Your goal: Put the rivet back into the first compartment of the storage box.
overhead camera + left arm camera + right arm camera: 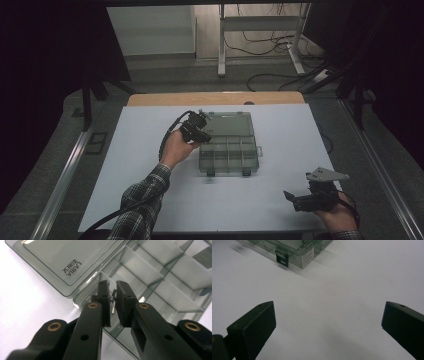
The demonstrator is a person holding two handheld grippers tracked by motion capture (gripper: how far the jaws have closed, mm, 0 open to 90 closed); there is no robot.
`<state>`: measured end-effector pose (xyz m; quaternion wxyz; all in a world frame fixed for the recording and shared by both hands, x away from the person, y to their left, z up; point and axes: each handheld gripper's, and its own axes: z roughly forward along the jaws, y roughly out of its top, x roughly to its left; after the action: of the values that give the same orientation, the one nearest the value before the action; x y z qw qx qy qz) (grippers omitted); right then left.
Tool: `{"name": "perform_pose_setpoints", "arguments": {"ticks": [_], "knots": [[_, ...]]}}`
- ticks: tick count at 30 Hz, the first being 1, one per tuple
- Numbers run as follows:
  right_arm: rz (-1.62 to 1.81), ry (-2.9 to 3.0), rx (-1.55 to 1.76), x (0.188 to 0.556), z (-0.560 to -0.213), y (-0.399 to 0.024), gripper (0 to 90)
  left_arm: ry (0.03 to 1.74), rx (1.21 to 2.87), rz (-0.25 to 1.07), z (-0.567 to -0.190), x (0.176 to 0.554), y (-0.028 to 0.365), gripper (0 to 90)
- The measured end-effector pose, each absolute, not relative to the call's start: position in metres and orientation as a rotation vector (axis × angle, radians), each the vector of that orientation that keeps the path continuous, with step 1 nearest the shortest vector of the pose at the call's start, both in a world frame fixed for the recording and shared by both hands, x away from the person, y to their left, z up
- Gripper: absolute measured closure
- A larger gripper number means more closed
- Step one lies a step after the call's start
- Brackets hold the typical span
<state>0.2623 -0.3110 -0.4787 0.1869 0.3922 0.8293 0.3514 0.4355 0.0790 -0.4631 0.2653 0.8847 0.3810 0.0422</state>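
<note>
Smoke-grey transparent plastic organiser box (pixel 227 148), rectangular, lying opened flat near the middle of the white table top (pixel 280 200). Divided inside by thin clear walls into a grid of shallow compartments. Lid (pixel 67 260) folded back on the far side of the box, flat, with a raised rectangular panel. Two dark latches (pixel 282 258) hanging from the near front wall of the box.

Printed in dark letters on the lid: "LARIA", with two small characters beside it, too small to read. White sticker (pixel 308 257) on the front wall of the box next to a latch, its print too fine to read.

Left gripper (pixel 113 293) above the back left corner of the box, over a compartment next to the hinge line. Jaws drawn close together, clamping a small silver metal screw (pixel 113 303), held roughly upright between the pads, its lower end hanging free below them.

Right gripper (pixel 328 322) well apart from the box, to its front right, near the table's edge. Jaws spread wide, nothing between them but bare white surface.
</note>
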Motion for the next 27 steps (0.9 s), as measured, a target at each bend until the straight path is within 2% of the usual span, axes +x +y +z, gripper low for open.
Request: {"name": "perform_pose_setpoints", "arguments": {"ticks": [11,15,21,27], "knots": [[0.977,2.348,1.097,0.262,-0.479,-0.31,0.0,1.049,2.384,0.101,-0.479,0.438,0.079,81.0],[0.974,2.349,1.095,0.262,-0.479,-0.31,0.0,1.044,2.37,0.1,-0.477,0.438,0.081,74.3],[0.967,2.352,1.091,0.262,-0.479,-0.309,0.0,1.032,2.345,0.1,-0.471,0.434,0.086,70.4],[0.963,2.354,1.09,0.262,-0.48,-0.308,0.0,1.009,2.331,0.112,-0.468,0.428,0.09,56.4]]}}
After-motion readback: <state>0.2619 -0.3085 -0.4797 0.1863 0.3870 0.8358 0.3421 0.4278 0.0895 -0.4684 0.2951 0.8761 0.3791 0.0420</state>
